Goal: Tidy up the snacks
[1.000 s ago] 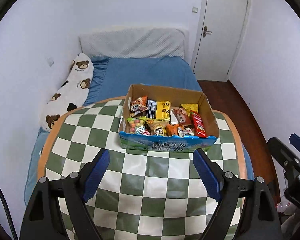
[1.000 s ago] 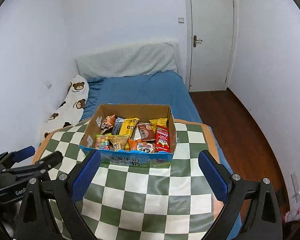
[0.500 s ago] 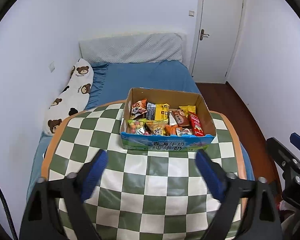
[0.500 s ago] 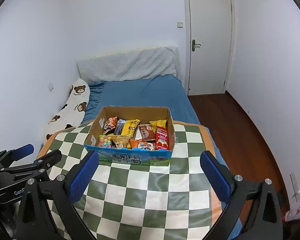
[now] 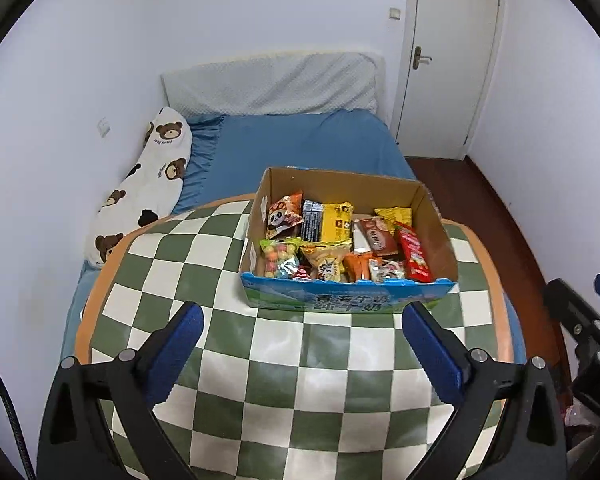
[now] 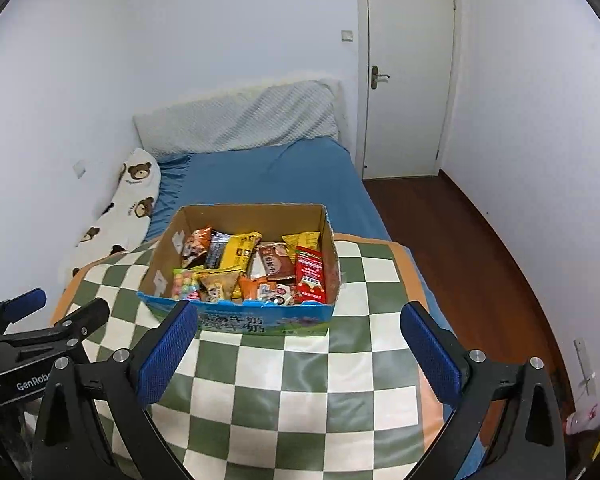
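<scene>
The box (image 5: pixel 350 240) stood on the checked table (image 5: pixel 260 380), toward its far edge, with the bed (image 5: pixel 300 144) beyond. It was an open carton, flaps gone, with a blue printed front wall. The snacks (image 5: pixel 340 240) lay inside it in a loose layer: a panda packet at the far left, a yellow-and-black pack beside it, a bag of coloured balls at the near left, a brown bar and a red packet along the right wall. No packet was seen on the cloth outside the box.

The left gripper (image 5: pixel 302 338) hung above the near half of the table with its blue pads wide apart and nothing between them. The right gripper (image 6: pixel 298 334) was held likewise, fingers spread and empty. Judged from the aim, both were kept back and high so that the whole box stayed in view of each camera.

In the left view the box lay ahead of the fingers and a little right of their midline, its front wall just beyond the right pad. In the right view it lay ahead and to the left, the left pad overlapping the front wall in the picture; contact could not be confirmed.

The scene fitted either snacks already gathered into the box or a box yet to be sorted. No order among the packets could be established.
</scene>
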`<move>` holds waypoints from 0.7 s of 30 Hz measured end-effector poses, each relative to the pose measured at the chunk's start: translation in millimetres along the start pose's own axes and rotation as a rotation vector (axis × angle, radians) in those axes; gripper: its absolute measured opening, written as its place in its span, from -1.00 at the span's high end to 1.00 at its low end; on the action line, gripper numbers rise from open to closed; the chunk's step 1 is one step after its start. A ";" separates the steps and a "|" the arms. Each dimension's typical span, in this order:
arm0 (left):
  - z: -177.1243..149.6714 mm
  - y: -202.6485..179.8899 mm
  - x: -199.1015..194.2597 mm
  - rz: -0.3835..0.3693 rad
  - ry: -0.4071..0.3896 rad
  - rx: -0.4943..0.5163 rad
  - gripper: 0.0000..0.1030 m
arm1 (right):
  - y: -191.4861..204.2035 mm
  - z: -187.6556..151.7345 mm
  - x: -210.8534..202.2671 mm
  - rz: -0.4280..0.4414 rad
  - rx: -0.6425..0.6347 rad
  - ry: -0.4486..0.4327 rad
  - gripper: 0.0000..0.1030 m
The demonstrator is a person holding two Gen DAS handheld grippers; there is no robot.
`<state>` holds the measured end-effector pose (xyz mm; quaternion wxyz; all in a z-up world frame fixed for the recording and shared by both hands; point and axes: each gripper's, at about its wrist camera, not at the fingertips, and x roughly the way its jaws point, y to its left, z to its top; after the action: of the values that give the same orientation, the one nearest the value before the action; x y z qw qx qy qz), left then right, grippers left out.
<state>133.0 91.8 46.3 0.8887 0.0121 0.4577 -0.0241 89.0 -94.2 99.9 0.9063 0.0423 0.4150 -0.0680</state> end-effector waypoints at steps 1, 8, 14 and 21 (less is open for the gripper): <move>1.4 0.3 4.8 0.000 0.006 0.000 -0.98 | -0.4 1.3 5.2 -0.007 0.001 0.004 -1.00; 12.3 4.3 36.4 0.014 0.049 -0.012 -0.98 | -4.2 8.5 44.7 -0.028 0.021 0.056 -1.00; 20.5 2.6 48.4 0.024 0.054 0.009 -0.98 | -5.9 10.7 65.5 -0.042 0.022 0.082 -1.00; 26.0 -3.7 54.4 0.020 0.057 0.039 -0.98 | -7.1 12.1 79.6 -0.055 0.022 0.099 -1.00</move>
<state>185.5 85.3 17.1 0.8751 0.0349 0.4822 -0.0238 148.4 -109.9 47.4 0.8819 0.0442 0.4595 -0.0953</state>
